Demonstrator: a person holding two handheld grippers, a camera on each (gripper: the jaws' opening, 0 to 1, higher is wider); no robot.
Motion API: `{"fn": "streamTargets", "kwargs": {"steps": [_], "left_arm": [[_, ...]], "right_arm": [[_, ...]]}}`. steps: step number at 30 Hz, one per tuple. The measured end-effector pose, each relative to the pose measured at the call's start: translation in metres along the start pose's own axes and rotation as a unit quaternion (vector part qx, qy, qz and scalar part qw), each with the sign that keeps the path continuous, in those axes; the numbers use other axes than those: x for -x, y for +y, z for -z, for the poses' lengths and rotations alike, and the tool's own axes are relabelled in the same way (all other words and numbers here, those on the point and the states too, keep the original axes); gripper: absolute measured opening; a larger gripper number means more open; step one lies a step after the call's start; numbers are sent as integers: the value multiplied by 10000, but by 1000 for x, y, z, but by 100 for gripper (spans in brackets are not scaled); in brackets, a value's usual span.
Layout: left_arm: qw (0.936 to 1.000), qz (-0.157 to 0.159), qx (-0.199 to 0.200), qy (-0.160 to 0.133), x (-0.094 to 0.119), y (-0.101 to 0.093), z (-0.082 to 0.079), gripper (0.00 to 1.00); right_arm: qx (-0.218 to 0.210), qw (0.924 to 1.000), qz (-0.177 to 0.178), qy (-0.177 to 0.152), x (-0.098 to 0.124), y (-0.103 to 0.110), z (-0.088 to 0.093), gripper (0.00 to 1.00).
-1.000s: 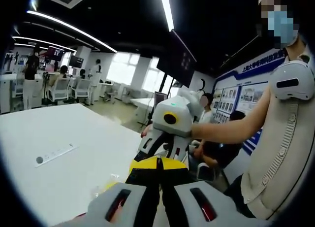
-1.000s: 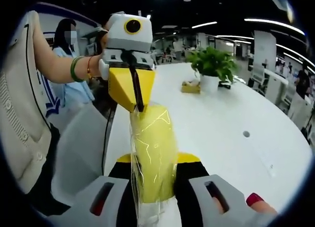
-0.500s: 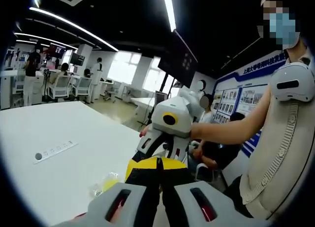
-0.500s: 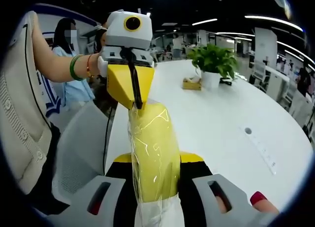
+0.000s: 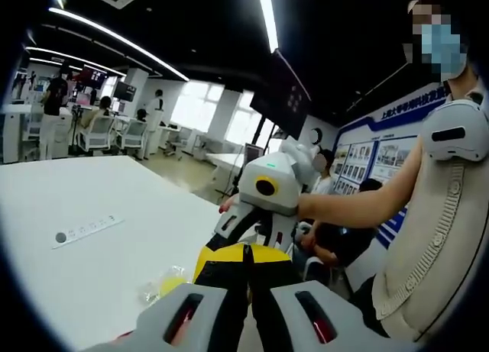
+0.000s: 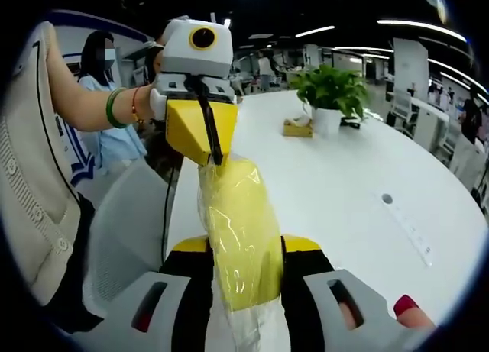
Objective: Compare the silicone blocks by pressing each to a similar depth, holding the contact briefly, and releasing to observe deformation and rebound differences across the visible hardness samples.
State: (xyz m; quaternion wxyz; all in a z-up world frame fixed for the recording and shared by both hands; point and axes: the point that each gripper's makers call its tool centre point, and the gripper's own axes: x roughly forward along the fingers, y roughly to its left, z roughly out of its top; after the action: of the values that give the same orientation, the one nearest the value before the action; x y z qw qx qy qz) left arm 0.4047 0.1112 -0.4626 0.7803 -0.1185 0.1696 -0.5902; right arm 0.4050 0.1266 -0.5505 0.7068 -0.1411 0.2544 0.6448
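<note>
Two grippers share soft yellow silicone block in clear wrap (image 6: 237, 237), up above white surface (image 6: 344, 184). Right gripper (image 6: 241, 249) fingers shut on near end, left gripper (image 6: 200, 134) fingers pinching far end. Squeeze slow, hold, let go.

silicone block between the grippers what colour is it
Yellow, in clear wrap; the silicone block shows best in the right gripper view.

Open-plan office or lab floor.
A long white table (image 6: 359, 192) carries a potted plant (image 6: 331, 98); office chairs (image 5: 95, 135) and desks sit at left centre, ceiling light strips (image 5: 269, 16) run overhead, and a display board (image 5: 380, 150) hangs at right.
</note>
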Motion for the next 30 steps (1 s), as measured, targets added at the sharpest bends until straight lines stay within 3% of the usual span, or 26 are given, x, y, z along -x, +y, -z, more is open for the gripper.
{"fn": "streamTargets", "kwargs": {"steps": [13, 22, 25, 30], "left_arm": [[9998, -135, 129, -77, 11, 6, 5, 0], [9992, -264, 220, -186, 21, 12, 9, 0], [9990, -315, 254, -196, 24, 13, 11, 0], [9983, -437, 326, -192, 28, 18, 14, 0]], "right_arm": [[42, 9995, 271, -171, 4, 0, -9, 36], [-35, 9975, 587, -383, 14, 1, -15, 49], [-112, 9960, 725, -514, 19, 1, -17, 52], [-385, 9877, 1030, -1114, 33, 3, -28, 55]]}}
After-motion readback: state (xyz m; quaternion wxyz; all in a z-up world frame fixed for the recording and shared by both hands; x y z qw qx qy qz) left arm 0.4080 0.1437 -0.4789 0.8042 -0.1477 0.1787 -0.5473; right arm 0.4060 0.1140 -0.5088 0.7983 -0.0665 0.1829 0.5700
